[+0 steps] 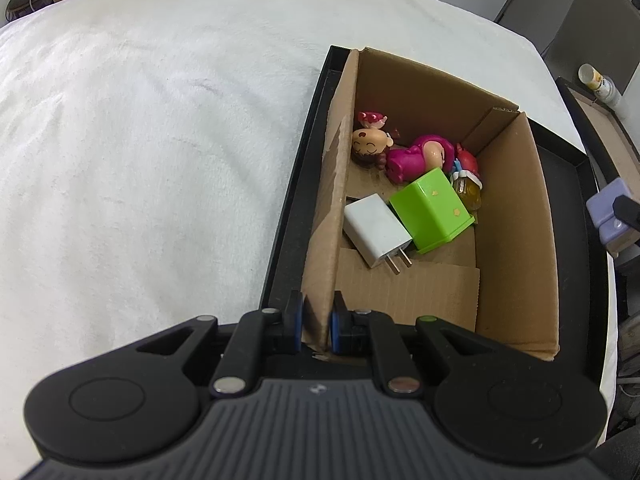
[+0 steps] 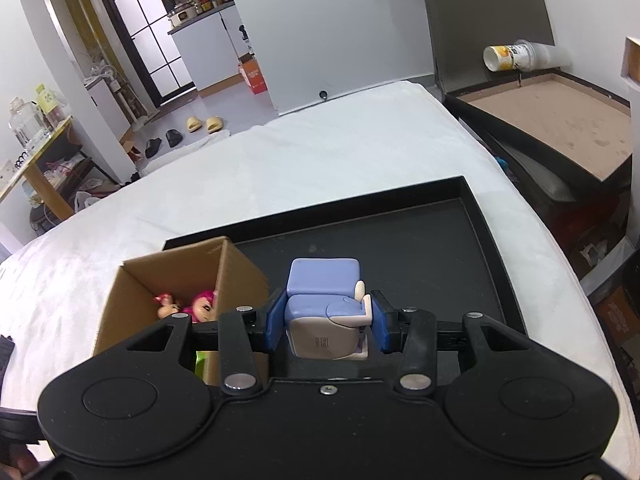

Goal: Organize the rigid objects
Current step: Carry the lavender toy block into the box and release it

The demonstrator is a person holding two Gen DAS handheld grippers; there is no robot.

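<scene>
The left gripper [image 1: 316,322] pinches the cardboard box [image 1: 516,216] wall, fingers nearly closed. The right gripper [image 2: 325,322] clamps the blue toy [image 2: 326,300], fingers partly open; carry it clear over the rim (box steadied) before letting go.

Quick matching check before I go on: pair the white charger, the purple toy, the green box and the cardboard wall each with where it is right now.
Things:
1. white charger
2. purple toy
3. green box
4. cardboard box wall

States:
A. pinched by the left tool
B. on the box floor, prongs bare
C. held by the right tool
D. leaning against the charger

Pairs: 1-B, 2-C, 3-D, 4-A
</scene>
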